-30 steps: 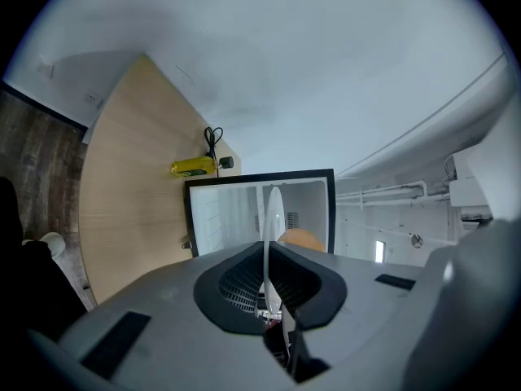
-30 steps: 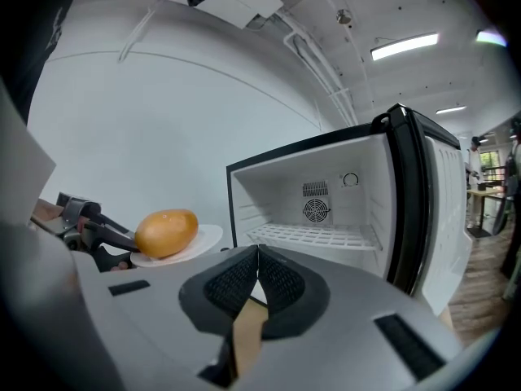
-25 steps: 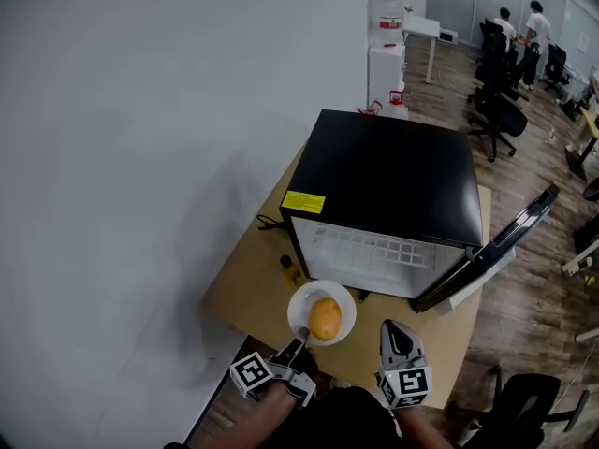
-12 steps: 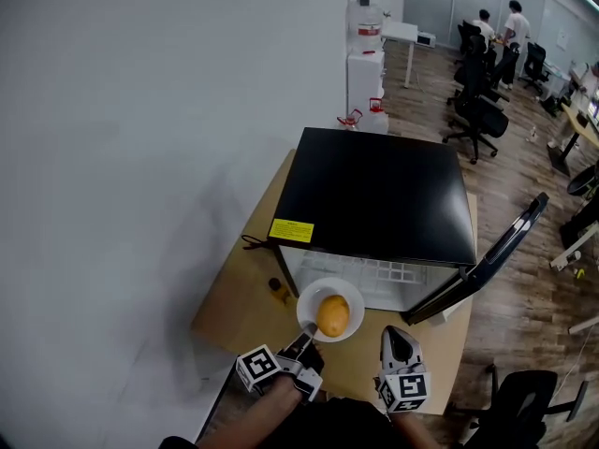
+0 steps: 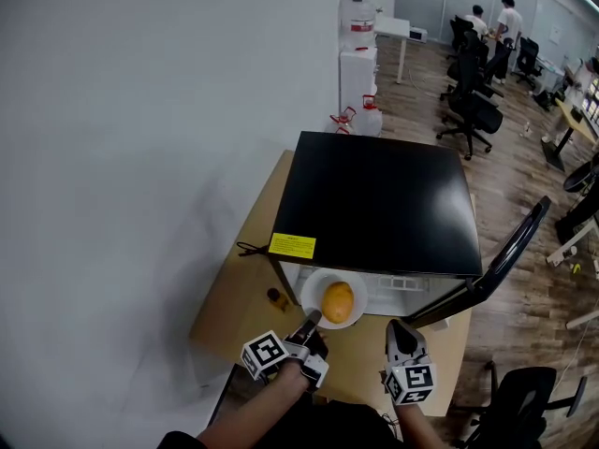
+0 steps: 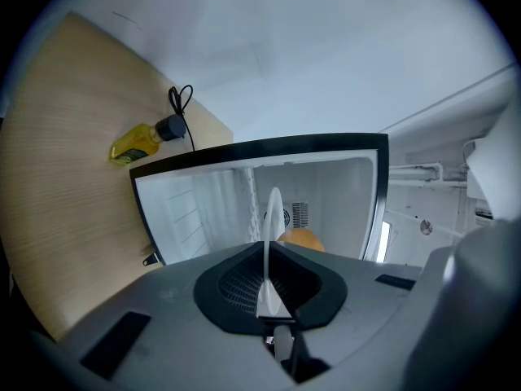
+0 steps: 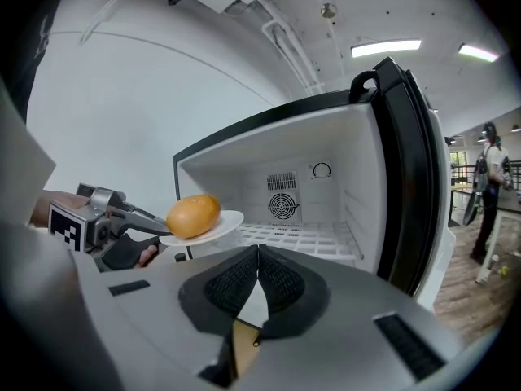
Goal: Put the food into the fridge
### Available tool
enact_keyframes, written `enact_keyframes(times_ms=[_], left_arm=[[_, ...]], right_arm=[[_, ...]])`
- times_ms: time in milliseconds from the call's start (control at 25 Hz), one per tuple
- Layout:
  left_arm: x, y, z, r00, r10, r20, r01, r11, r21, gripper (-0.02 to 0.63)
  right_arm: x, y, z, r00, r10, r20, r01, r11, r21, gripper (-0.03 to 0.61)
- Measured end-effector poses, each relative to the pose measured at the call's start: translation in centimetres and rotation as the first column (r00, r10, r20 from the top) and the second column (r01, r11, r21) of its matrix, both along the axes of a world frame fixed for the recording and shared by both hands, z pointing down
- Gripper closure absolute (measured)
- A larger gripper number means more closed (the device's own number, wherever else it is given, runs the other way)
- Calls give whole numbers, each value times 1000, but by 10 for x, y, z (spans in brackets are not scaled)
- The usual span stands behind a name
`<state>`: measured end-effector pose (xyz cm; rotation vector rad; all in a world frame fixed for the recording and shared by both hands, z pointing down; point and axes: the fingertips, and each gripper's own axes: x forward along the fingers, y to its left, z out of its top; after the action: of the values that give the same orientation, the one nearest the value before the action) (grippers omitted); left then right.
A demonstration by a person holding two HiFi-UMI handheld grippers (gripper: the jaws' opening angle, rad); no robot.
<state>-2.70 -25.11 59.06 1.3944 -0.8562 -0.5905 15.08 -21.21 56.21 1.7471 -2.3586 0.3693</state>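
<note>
A yellow bottle (image 6: pixel 134 143) lies on the surface (image 5: pixel 239 293) left of the fridge (image 5: pixel 379 199). The left hand-held gripper (image 5: pixel 312 318) is clenched on the rim of the plate (image 5: pixel 316 286), which carries the fruit (image 5: pixel 338 301) at the fridge mouth. Only the right gripper view shows the fan (image 7: pixel 282 206) inside. The right hand-held gripper (image 5: pixel 398 326), clenched and empty, hovers near the open door (image 5: pixel 505 255).

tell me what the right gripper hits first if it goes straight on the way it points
Probably the wire shelf inside the open fridge; nothing shows between the right gripper and it, though depth is unclear.
</note>
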Motion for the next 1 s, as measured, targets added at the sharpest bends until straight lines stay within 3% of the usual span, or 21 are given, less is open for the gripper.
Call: enact_keyframes(times_ms=[240,1000], left_arm=[[-5,-29,-1,999,6,44,-7,1000,27,594],[17,-69,24,999,23,49,-23,1000,-1,594]], right_arm=[[-1,-12,-4,1000,16,25,-15,1000,-12,518],[-4,-19,2,999,39,-16,-39,998,-43,518]])
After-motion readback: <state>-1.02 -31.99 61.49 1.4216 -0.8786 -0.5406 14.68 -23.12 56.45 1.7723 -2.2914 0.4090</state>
